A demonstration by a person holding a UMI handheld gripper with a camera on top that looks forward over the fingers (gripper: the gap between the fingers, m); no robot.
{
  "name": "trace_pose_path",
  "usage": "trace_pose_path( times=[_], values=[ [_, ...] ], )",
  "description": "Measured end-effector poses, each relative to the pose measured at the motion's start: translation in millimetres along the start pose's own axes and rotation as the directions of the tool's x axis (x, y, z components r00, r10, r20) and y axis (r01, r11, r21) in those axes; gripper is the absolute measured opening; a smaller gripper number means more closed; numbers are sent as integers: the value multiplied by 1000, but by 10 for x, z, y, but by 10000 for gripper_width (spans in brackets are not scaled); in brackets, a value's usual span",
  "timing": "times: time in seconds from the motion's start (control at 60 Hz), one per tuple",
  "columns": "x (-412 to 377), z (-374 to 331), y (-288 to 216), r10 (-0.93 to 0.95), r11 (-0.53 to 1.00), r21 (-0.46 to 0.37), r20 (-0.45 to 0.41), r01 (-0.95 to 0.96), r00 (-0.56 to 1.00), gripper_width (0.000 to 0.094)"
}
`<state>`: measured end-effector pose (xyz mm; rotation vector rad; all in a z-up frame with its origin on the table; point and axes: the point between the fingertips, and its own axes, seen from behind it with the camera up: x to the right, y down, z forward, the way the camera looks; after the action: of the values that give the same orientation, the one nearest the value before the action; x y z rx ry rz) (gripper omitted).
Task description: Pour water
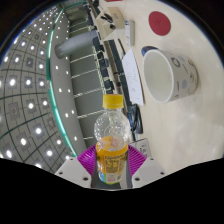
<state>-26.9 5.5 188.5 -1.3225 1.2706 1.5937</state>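
A clear plastic bottle point(112, 140) with an orange cap, an orange label and a little yellow liquid sits between my fingers. Both purple pads point(88, 157) press on its lower body, so my gripper point(112, 163) is shut on the bottle. The whole view is tilted hard, with the bottle lifted off the table. A white mug point(168, 75) with small coloured marks lies beyond the bottle, its open mouth facing the bottle's cap. The mug rests on a pale table point(190, 130).
A red round disc point(160, 22) lies on the table beyond the mug. A laptop or dark flat device point(128, 62) sits beside the mug. Rows of desks and a ceiling with many round lights point(35, 95) fill the far side.
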Motion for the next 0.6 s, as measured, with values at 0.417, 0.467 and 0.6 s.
trace_pose_path(
  times=[0.417,0.467,0.6],
  values=[
    [91,-158,-107,175,981,-69,-54,-179,983,404],
    [40,-211,-85,62,994,-89,-78,-69,995,403],
    [-251,-247,-227,-401,911,-152,-100,384,911,404]
  ],
)
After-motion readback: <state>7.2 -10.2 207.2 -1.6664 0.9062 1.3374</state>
